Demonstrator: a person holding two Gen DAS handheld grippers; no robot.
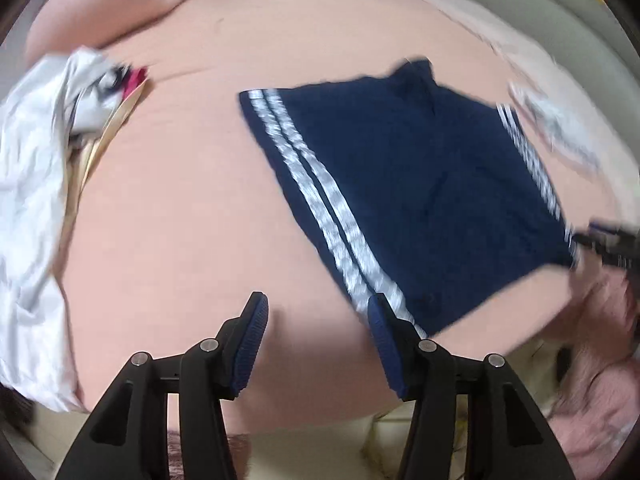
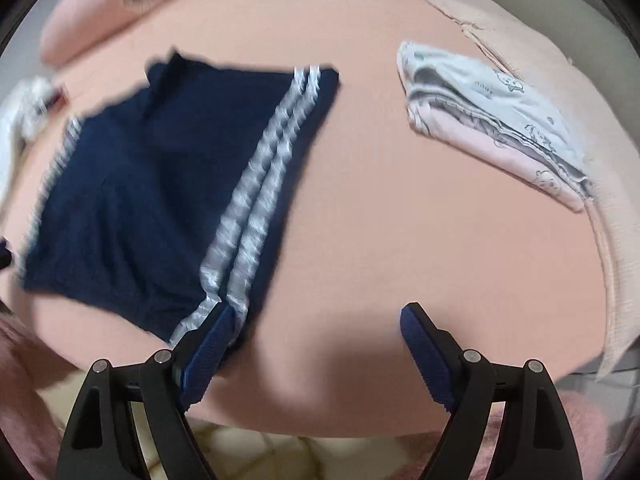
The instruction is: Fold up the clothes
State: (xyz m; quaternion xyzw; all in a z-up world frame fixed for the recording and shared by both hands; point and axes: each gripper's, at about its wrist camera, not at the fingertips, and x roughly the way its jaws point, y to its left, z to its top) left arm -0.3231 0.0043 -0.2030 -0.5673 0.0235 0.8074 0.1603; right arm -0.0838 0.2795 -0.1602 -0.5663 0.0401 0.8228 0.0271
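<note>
Navy shorts (image 1: 400, 184) with white side stripes lie flat on the pink bed sheet (image 1: 192, 208). In the left wrist view my left gripper (image 1: 318, 314) hovers open over the sheet. Its right finger overlaps the shorts' near striped corner, and only bare sheet shows between the pads. The right gripper (image 1: 600, 240) shows blurred at the shorts' other near corner. In the right wrist view the shorts (image 2: 140, 200) lie to the left and my right gripper (image 2: 316, 316) stands wide open. Its left finger is over the striped hem corner, with only sheet between the pads.
A heap of white and mixed clothing (image 1: 36, 184) lies at the bed's left side. A folded stack of pale printed garments (image 2: 492, 120) sits at the right, beside a pink blanket (image 2: 580, 120). A pink pillow (image 2: 88, 12) is at the far left. A pink sleeve (image 1: 600, 368) is nearby.
</note>
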